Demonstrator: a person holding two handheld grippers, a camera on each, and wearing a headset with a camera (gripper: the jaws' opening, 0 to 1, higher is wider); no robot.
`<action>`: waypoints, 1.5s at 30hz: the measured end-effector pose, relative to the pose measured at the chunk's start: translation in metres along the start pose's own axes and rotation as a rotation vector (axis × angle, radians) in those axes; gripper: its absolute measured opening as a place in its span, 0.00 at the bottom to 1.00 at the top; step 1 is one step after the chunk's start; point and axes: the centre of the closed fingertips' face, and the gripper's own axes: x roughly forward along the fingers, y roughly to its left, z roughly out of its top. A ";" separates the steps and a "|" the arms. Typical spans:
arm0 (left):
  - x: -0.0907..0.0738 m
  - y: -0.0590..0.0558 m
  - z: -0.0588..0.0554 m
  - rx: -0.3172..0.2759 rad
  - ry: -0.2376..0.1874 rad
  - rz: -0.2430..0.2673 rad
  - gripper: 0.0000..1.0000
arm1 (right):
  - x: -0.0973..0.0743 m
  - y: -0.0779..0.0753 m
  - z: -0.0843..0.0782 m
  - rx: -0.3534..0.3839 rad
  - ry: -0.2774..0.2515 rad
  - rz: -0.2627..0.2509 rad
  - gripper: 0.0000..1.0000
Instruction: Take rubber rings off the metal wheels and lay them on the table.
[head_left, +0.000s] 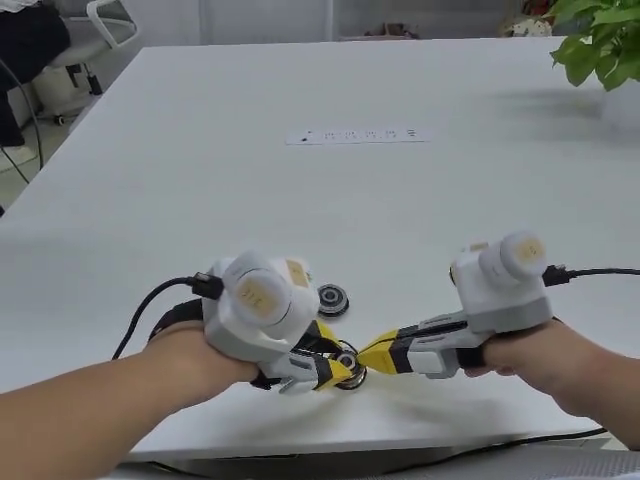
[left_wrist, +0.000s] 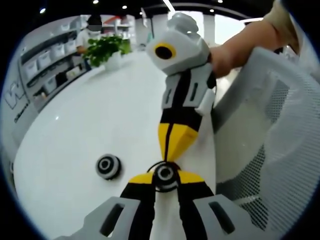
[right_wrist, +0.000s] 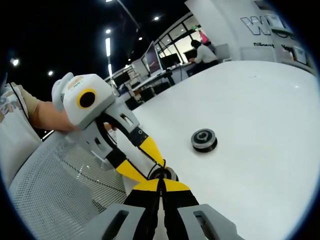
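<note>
The metal wheel (left_wrist: 165, 175) you are working on sits just above the table's near edge, at 6 o'clock in the head view, pinched across its sides by the left gripper (head_left: 332, 372). The right gripper (right_wrist: 161, 186) meets it nose to nose, its jaws pressed together on what looks like a thin black loop of the rubber ring (right_wrist: 154, 173) lifted off the rim; the loop is too small to be sure of. You appear to be in the middle of peeling the first ring, with nothing yet laid down. Next, draw the right gripper away toward 3 o'clock while the left holds the wheel steady, so the ring stretches over the rim instead of dragging the wheel along. A second wheel (head_left: 333, 299), its ring apparently in place, lies flat near the held one at 12 o'clock, close enough to knock if you swing forward. The white table (head_left: 300, 190) runs bare toward 12 o'clock as far as a flat white strip (head_left: 355, 135), with a plant (head_left: 600, 40) at 2 o'clock, so there is ample room to lay the ring down. The edge and a mesh chair (left_wrist: 270, 125) are right behind your hands, so a dropped ring could fall off the table.
</note>
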 end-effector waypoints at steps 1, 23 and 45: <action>-0.002 0.001 0.002 -0.002 -0.004 0.002 0.17 | 0.000 0.000 0.000 0.001 -0.002 -0.001 0.00; -0.041 -0.003 0.007 -0.063 -0.052 0.016 0.39 | -0.005 0.005 0.013 -0.006 -0.029 0.012 0.00; -0.088 0.011 0.001 -0.122 -0.098 0.092 0.57 | 0.013 0.007 0.042 -0.040 -0.023 0.034 0.00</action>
